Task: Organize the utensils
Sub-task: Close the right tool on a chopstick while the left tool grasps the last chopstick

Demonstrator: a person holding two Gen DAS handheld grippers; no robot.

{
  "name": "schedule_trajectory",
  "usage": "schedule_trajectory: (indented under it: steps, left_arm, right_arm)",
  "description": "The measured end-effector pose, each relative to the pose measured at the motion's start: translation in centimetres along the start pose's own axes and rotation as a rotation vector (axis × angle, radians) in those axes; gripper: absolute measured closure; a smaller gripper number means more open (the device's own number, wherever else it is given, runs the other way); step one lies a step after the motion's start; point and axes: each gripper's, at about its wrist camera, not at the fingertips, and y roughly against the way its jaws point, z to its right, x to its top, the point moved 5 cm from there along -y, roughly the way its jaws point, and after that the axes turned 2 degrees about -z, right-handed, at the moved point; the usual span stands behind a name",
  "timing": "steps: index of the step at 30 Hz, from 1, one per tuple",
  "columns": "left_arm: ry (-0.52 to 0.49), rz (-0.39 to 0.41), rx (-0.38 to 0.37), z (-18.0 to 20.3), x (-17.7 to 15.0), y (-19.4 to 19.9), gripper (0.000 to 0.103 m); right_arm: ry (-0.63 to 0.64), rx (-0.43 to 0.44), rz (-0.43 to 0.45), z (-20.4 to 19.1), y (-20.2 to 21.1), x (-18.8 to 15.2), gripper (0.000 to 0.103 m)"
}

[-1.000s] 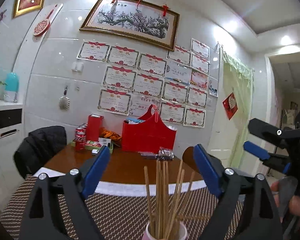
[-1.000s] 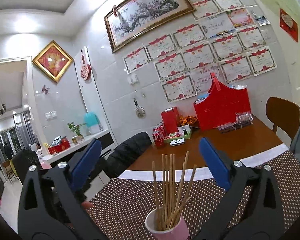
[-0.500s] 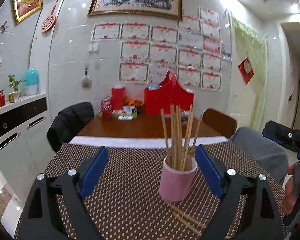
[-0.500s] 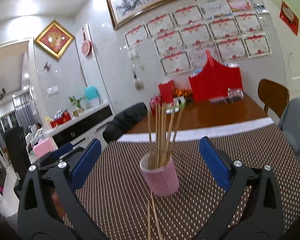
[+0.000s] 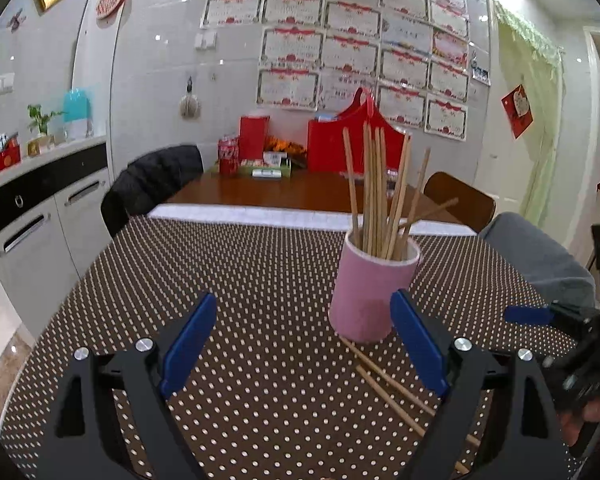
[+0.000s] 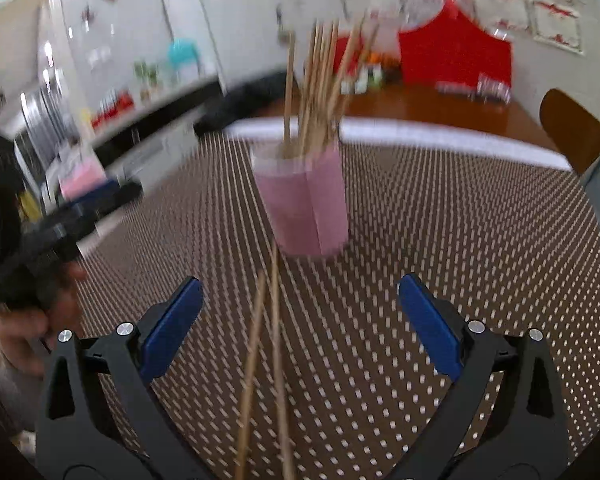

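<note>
Two loose chopsticks [image 5: 388,384] beside pink cup [image 5: 370,292].

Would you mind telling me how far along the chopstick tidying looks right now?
Mostly done: a bundle of chopsticks already stands in the pink cup. Nothing is in hand: the left gripper and the right gripper both have open, empty jaws. Left to do: two loose chopsticks lie on the dotted tablecloth beside the cup.
</note>
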Motion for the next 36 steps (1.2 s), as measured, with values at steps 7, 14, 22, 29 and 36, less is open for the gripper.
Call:
schedule_trajectory:
  steps: [7, 14, 22, 29, 36]
  left_arm:
    - [0.022, -0.100, 0.029, -1.0, -2.0, -2.0, 0.016]
    - [0.033, -0.158, 0.040, -1.2, -2.6, -3.0, 0.016]
    - [0.044, -0.231, 0.041, -0.7, -4.0, -3.8, 0.016]
    - [0.022, -0.366, -0.018, 4.1, -7.5, -3.1, 0.016]
    - [0.014, -0.463, -0.010, 8.9, -10.9, -4.2, 0.016]
  right_arm:
    - [0.112, -0.091, -0.179, -0.8, -3.7, -2.9, 0.006]
    - [0.178, -0.135, -0.254, -2.0, -5.6, -4.8, 0.033]
    - [0.175, -0.117, -0.240, -2.3, -7.0, -4.8, 0.072]
    - [0.080, -0.079, -0.237, 0.9, -5.4, -4.8, 0.086]
    - [0.027, -0.007, -0.224, 2.3, -4.8, -5.1, 0.086]
